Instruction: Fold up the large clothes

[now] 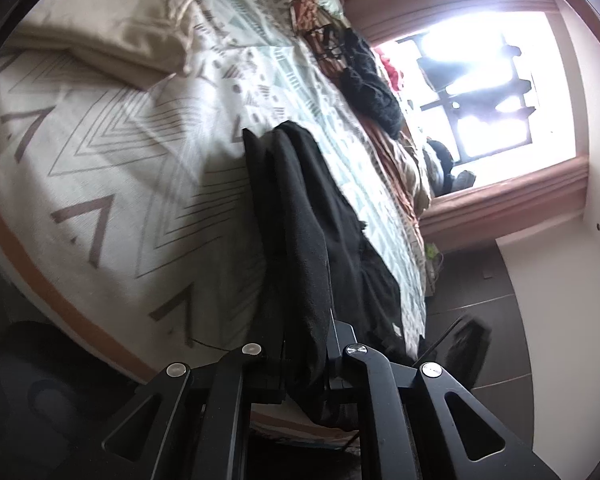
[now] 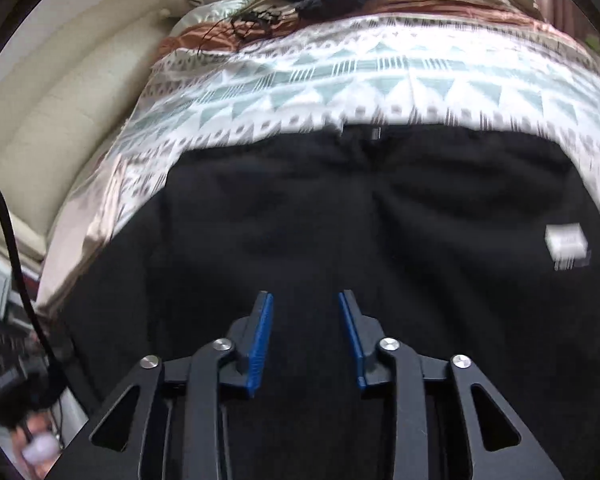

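Observation:
A large black garment (image 1: pixel 300 216) lies on a patterned bedspread (image 1: pixel 120 160). In the left wrist view my left gripper (image 1: pixel 306 344) is shut on a bunched fold of the garment, which hides the fingertips. In the right wrist view the garment (image 2: pixel 360 220) spreads flat across the bed, with a white tag (image 2: pixel 566 242) at its right. My right gripper (image 2: pixel 305 300) is open just above the cloth, its blue pads (image 2: pixel 260 344) apart and empty.
A cream pillow (image 1: pixel 112 28) lies at the bed's head. A dark knitted garment (image 1: pixel 370 84) and black hangers (image 2: pixel 256 20) sit at the far edge of the bed. A bright window (image 1: pixel 480 92) and dark tiled floor (image 1: pixel 484 292) are beyond. A black cable (image 2: pixel 16 264) hangs at left.

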A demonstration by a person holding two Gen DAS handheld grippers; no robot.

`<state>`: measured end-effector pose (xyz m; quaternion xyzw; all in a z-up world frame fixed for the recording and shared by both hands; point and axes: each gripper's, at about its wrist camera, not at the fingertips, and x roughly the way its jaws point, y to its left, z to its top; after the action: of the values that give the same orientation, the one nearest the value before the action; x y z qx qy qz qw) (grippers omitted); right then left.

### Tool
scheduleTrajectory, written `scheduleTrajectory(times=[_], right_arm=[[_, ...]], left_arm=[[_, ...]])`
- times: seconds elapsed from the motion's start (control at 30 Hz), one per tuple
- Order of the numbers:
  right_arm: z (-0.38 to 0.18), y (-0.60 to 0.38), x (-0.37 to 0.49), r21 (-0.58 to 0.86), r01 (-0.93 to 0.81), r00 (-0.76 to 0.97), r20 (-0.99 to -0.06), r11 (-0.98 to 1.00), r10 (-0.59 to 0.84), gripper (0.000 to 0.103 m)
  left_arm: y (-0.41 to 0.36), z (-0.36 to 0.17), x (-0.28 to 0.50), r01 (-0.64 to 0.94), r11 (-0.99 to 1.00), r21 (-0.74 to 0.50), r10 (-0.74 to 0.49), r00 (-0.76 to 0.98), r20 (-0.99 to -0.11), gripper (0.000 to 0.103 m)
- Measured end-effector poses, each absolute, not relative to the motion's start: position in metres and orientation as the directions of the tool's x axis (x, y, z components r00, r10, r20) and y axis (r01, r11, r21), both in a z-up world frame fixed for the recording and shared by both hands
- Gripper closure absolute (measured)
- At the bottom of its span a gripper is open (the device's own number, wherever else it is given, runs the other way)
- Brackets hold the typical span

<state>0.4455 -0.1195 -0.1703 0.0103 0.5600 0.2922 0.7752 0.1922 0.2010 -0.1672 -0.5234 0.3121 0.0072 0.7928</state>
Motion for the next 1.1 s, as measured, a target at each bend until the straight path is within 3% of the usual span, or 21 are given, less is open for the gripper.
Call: scheduleTrajectory(times=[0.17,0.63,0.8,1.1], right_arm=[[-0.192,-0.14,0.407,0.368,-0.42,0.183,-0.861,0.83,0.474,0.086],[-0.209,-0.186,0.344,0.509,-0.35,0.175,-0.789,0.786,0.589,0.091],[-0.194,-0.206,0.348,0.57,-0.342,0.177,-0.742,0.747,0.647,0.091],[-0.142,-0.31,0.361,0.594,-0.247,0.387,-0.664,0.766,0.64,0.09]], left_arm=[[0.191,-0.146,0.199,-0.29,0.484,-0.825,-0.326,0.815,-0.479,0.092],[0.117,-0.072,0.241,-0.109,0.611,-0.784,-0.394,0.817,-0.421,0.093],[0.078,-0.041,0.267,-0.018,0.653,-0.757,-0.448,0.797,-0.405,0.093],[-0.008,-0.032,0.327,0.108,0.677,-0.728,-0.573,0.697,-0.43,0.093]])
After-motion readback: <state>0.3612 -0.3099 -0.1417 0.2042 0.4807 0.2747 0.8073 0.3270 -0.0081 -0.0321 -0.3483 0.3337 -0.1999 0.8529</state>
